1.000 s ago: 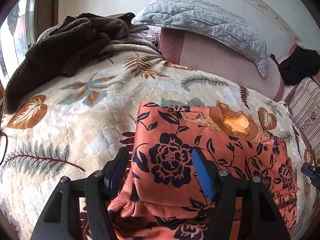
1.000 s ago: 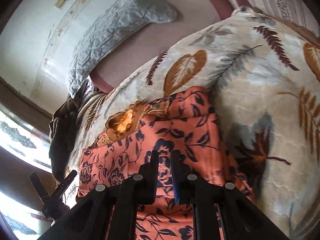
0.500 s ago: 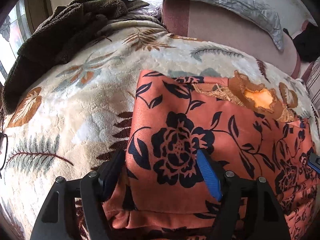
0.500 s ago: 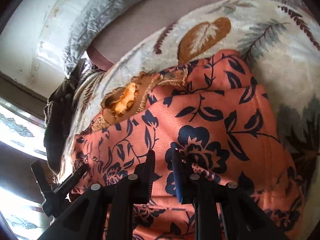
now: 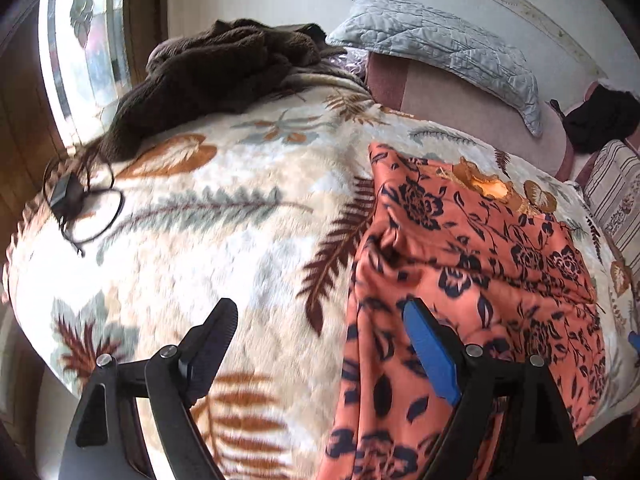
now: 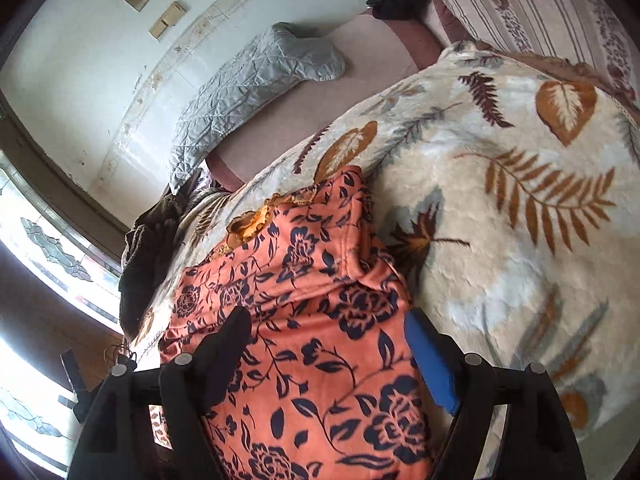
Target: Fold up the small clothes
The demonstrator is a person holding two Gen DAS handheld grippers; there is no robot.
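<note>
An orange garment with dark navy flowers (image 5: 472, 280) lies folded on the leaf-patterned blanket (image 5: 224, 240), its gold-trimmed neckline at the far end. My left gripper (image 5: 318, 312) hovers at the garment's left edge with its jaws opening. Its blue finger (image 5: 428, 348) is over the cloth and its black finger over bare blanket. Nothing is pinched. In the right wrist view the garment (image 6: 320, 280) runs under my right gripper (image 6: 326, 318). That gripper's jaws are opening wide above the cloth, and the pads are off it.
A brown fleece heap (image 5: 208, 72) sits at the back left near the window. A grey quilted pillow (image 5: 440, 44) leans on the wall. A small black device with a thin looped cord (image 5: 68, 196) lies at the bed's left edge. A striped cushion (image 5: 616, 184) is at the right.
The right gripper was shut on the garment's fold and has let go and opened wide. The left gripper opened further and slid left off the cloth. Both have drawn back toward the near edge.
</note>
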